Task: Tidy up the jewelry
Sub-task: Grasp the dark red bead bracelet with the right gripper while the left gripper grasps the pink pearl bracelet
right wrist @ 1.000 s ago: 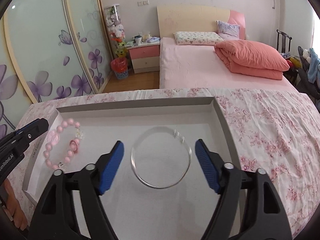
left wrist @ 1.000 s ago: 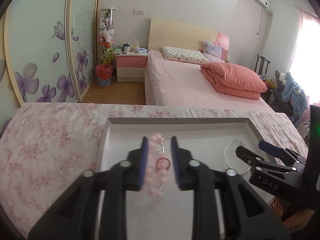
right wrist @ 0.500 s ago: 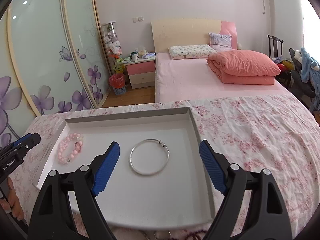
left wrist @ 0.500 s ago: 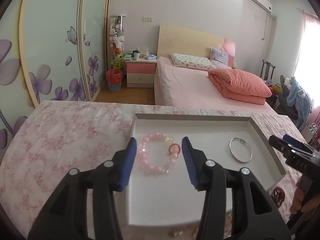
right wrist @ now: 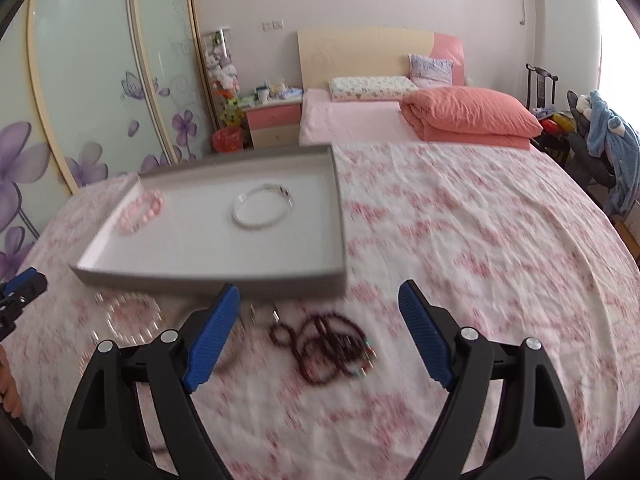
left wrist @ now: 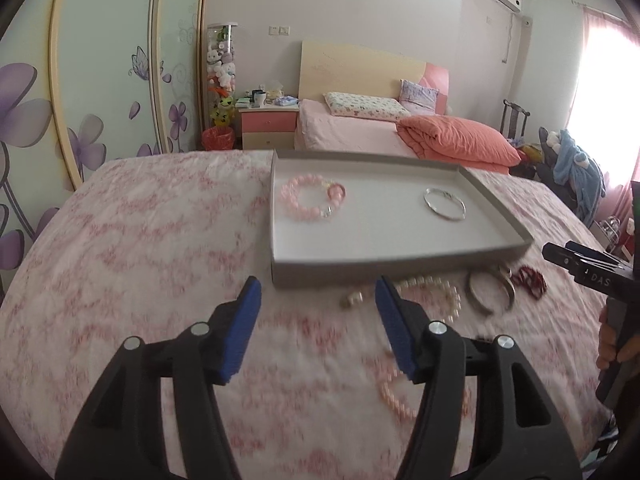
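On the floral-clothed worktop (left wrist: 140, 240), a grey tray (left wrist: 400, 266) holds a pink bracelet (left wrist: 310, 202) and silver bangle (left wrist: 444, 204), while more jewelry (right wrist: 332, 340) lies before it beneath both wide-open, empty tongs (left wrist: 318, 320) (right wrist: 320, 330).

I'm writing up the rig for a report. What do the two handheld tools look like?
The left tool and the right tool look alike: black plastic frames with triangular cut-outs, silver rivets at the joints, and two fingers faced with ribbed blue pads. One side bears white lettering. No cables or sleeves show.
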A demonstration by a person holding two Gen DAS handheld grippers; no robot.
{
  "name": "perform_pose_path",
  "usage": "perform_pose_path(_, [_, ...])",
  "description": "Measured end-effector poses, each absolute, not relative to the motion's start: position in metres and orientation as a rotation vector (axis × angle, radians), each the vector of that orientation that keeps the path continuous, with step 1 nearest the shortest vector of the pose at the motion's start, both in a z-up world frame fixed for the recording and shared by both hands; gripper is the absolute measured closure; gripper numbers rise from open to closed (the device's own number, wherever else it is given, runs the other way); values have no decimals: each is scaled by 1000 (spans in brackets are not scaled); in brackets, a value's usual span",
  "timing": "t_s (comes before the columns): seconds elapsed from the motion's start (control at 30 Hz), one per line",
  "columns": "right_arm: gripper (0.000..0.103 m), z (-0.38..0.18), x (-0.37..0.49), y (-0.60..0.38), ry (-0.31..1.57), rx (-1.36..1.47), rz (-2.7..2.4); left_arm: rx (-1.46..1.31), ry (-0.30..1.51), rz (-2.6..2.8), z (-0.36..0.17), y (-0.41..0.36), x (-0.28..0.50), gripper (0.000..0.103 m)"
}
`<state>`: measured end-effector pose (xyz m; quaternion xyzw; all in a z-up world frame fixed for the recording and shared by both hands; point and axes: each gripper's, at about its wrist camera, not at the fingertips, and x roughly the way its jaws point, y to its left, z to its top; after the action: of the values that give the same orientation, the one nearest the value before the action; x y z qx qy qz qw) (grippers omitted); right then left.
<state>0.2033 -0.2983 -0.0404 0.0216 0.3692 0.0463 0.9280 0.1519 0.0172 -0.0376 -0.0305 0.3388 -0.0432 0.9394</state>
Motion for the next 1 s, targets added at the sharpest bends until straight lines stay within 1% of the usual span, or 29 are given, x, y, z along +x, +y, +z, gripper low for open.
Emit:
perform_pose_path(0.07, [21, -50, 201, -302, 791, 29, 90, -57, 711, -100, -44, 15, 144, 41])
perform_pose_path(0.33, [21, -74, 215, -295, 888, -51, 89, -20, 765, -158, -58, 0, 134, 41])
perform_pose_path(0.43, [24, -78, 222, -294, 909, -31, 100, -13, 780, -175, -62, -4, 134, 40])
perform_pose_path(0.5, [31, -77, 224, -292, 902, -34, 101, -8, 791, -185, -65, -6, 134, 40])
perform_pose_path(0.53, [40, -77, 225, -292, 896, -34, 105, -7, 796, -188, -66, -7, 134, 40])
perform_pose_path(0.57, [52, -76, 224, -291, 890, -35, 108, -5, 802, -193, -67, -8, 134, 41])
perform_pose_path(0.6, [59, -76, 223, -291, 886, -36, 113, -2, 809, -197, -68, -10, 134, 41])
perform_pose_path(0.63, [73, -75, 222, -290, 883, -35, 122, 2, 814, -202, -70, -11, 134, 40])
perform_pose_path(0.67, [83, -75, 219, -290, 883, -34, 129, 6, 818, -205, -70, -12, 134, 40])
perform_pose_path(0.73, [86, -75, 214, -289, 879, -42, 127, 15, 827, -211, -73, -13, 134, 41])
perform_pose_path(0.9, [87, -73, 199, -289, 888, -23, 131, 40, 860, -228, -78, -19, 135, 41])
perform_pose_path(0.93, [90, -72, 195, -288, 887, -19, 134, 43, 865, -228, -79, -20, 136, 42])
perform_pose_path(1.0, [90, -72, 189, -287, 887, -14, 142, 48, 876, -234, -82, -23, 137, 47])
